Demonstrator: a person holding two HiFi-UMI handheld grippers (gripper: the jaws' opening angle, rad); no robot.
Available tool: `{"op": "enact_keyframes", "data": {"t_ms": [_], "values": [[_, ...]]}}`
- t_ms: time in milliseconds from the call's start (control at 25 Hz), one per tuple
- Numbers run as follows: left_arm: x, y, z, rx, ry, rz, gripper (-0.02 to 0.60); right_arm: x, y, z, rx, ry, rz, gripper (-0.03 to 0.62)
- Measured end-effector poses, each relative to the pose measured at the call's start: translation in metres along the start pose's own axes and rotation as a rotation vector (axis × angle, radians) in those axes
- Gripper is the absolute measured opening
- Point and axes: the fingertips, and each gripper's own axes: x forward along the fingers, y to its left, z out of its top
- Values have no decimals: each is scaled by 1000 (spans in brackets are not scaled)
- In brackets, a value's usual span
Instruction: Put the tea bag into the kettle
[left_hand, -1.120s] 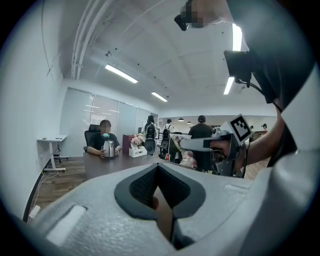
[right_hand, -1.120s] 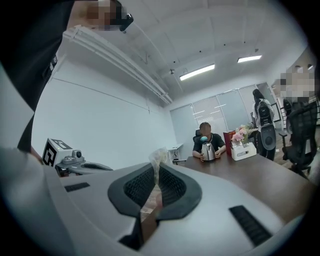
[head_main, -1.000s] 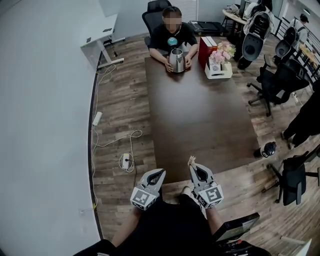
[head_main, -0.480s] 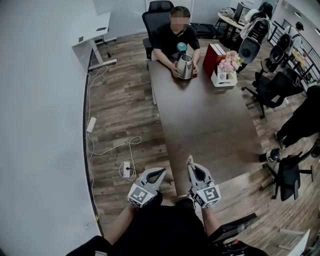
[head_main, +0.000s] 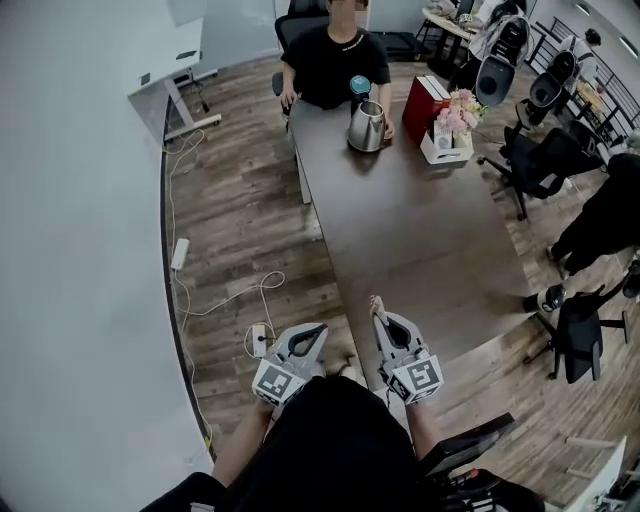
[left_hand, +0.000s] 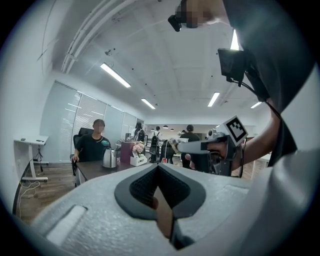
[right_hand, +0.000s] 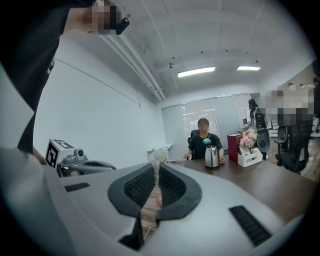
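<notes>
Both grippers nearer the table (head_main: 430, 250) than before; right gripper (head_main: 376, 313) pinches the tea bag (right_hand: 156, 158), protruding past its jaw tips for carriage; kettle (head_main: 367, 127) well ahead; left gripper (head_main: 319, 332) jaws together, empty

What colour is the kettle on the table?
Shiny silver; the kettle shows best in the head view.

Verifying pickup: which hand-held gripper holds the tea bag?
The right hand-held gripper: tea bag pokes from its shut jaws; the left hand-held gripper holds nothing.
</notes>
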Motion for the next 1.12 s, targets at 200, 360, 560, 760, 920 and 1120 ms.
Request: {"op": "enact_keyframes", "data": {"t_ms": [200, 360, 560, 760, 920, 1120], "values": [[28, 15, 21, 6, 39, -33, 3, 22, -22, 18, -15, -30, -18, 18], [48, 8, 18, 39, 90, -61, 3, 22, -36, 20, -9, -48, -26, 18], [78, 14, 16, 39, 67, -62, 3, 28, -61, 15, 5, -74, -37, 18], [97, 32, 6, 51, 110, -164, 3, 40, -77, 12, 27, -65, -128, 18], [117, 75, 1, 14, 97, -242, 3, 79, -89, 8, 32, -32, -211, 18], [123, 128, 10, 54, 66, -302, 3, 150, -89, 18, 9, 20, -209, 18]]}}
